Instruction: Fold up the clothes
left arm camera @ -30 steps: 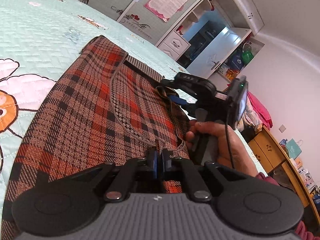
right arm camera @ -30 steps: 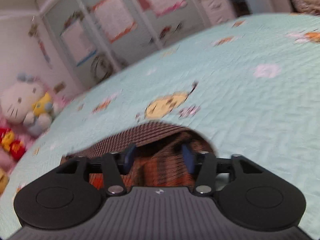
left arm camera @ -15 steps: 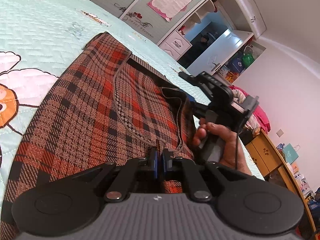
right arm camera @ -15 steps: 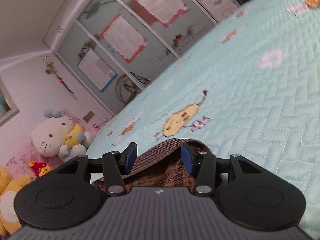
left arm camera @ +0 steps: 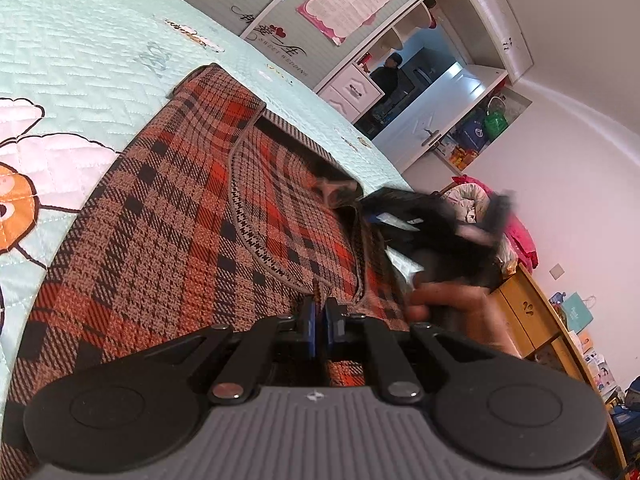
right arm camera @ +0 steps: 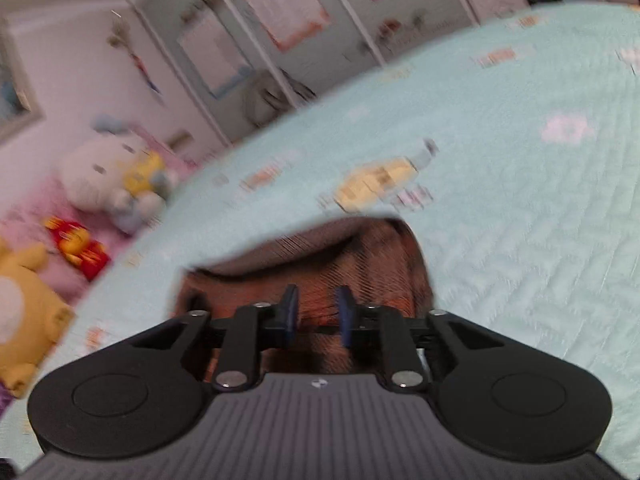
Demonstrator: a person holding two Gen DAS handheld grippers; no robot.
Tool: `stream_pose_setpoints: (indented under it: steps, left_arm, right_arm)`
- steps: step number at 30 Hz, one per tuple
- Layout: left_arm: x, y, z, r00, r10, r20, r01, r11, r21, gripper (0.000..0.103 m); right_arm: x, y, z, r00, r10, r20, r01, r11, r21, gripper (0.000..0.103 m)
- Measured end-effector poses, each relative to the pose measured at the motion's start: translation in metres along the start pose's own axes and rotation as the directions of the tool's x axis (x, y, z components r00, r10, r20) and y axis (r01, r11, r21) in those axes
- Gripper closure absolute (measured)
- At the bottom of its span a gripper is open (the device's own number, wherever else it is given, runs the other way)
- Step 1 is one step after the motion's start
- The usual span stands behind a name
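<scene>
A red, brown and black plaid garment (left arm camera: 168,248) lies spread on the mint quilted bed (left arm camera: 80,52). My left gripper (left arm camera: 319,312) is shut on its near edge, where a houndstooth-trimmed panel ends. At the garment's right edge a hand (left arm camera: 452,300) holds my right gripper (left arm camera: 424,220), which is blurred by motion. In the right wrist view the right gripper (right arm camera: 316,312) has its jaws narrowed but apart, with a rounded corner of the plaid garment (right arm camera: 360,252) lying between and under the blue pads (right arm camera: 290,312). Whether the pads touch the cloth is unclear.
Plush toys (right arm camera: 108,172) are piled beside the bed (right arm camera: 500,200) at the left. A wardrobe with posters (left arm camera: 340,4) stands behind it. A wooden desk (left arm camera: 528,312) and a heap of clothes (left arm camera: 516,236) sit past the bed's right side.
The right gripper's jaws have drawn much closer together and it has tilted down over the garment corner. The left gripper stays shut on the cloth and has barely moved.
</scene>
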State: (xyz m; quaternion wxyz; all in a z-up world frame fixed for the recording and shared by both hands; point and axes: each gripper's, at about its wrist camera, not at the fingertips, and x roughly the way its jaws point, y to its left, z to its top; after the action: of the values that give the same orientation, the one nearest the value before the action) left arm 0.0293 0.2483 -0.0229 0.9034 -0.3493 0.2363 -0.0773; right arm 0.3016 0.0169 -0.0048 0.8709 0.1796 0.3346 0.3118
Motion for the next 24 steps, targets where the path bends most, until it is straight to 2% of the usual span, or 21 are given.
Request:
stream_pose_setpoints:
  steps: [6, 9, 12, 14, 15, 16, 17, 19, 22, 24]
  left_arm:
    - [-0.001, -0.007, -0.001, 1.000, 0.020, 0.002, -0.020, 1.000, 0.019, 0.094]
    - [-0.011, -0.014, 0.004, 0.999, 0.026, 0.041, -0.027, 0.999, 0.020, 0.093]
    - [-0.011, -0.033, 0.023, 0.995, 0.041, 0.093, -0.048, 0.996, 0.075, 0.091]
    - [-0.011, -0.046, 0.036, 0.991, 0.049, 0.128, -0.063, 0.992, 0.112, 0.079]
    - [-0.011, -0.052, 0.042, 0.988, 0.052, 0.146, -0.071, 0.989, 0.130, 0.065]
    - [-0.011, -0.058, 0.049, 0.985, 0.055, 0.163, -0.080, 0.986, 0.147, 0.062]
    - [-0.003, -0.061, 0.057, 0.986, 0.060, 0.154, -0.084, 0.985, 0.151, 0.062]
    - [0.041, -0.053, 0.078, 0.997, 0.075, 0.037, -0.078, 0.992, 0.102, 0.063]
    - [0.093, -0.045, 0.099, 0.994, 0.101, -0.051, -0.098, 0.993, 0.061, 0.065]
    - [0.116, -0.040, 0.106, 0.992, 0.088, -0.086, -0.087, 0.996, 0.010, 0.065]
  right_arm:
    - [0.020, -0.015, 0.007, 1.000, -0.011, 0.025, 0.008, 0.996, 0.092, 0.103]
    - [0.016, -0.035, 0.004, 0.997, 0.059, 0.042, -0.066, 0.980, 0.190, 0.103]
    - [0.009, -0.039, 0.002, 0.991, 0.109, 0.076, -0.123, 0.968, 0.217, 0.099]
    - [0.004, -0.040, 0.001, 0.985, 0.136, 0.102, -0.156, 0.962, 0.226, 0.095]
    - [0.001, -0.043, 0.001, 0.981, 0.151, 0.118, -0.175, 0.957, 0.233, 0.085]
    - [-0.002, -0.045, 0.001, 0.977, 0.164, 0.134, -0.193, 0.951, 0.243, 0.082]
    - [-0.003, -0.047, 0.001, 0.976, 0.168, 0.143, -0.200, 0.946, 0.254, 0.081]
    - [-0.002, -0.049, 0.002, 0.977, 0.163, 0.141, -0.196, 0.944, 0.265, 0.081]
    - [0.000, -0.048, 0.003, 0.977, 0.164, 0.135, -0.194, 0.945, 0.261, 0.081]
    - [0.001, -0.048, 0.004, 0.977, 0.166, 0.131, -0.196, 0.944, 0.265, 0.081]
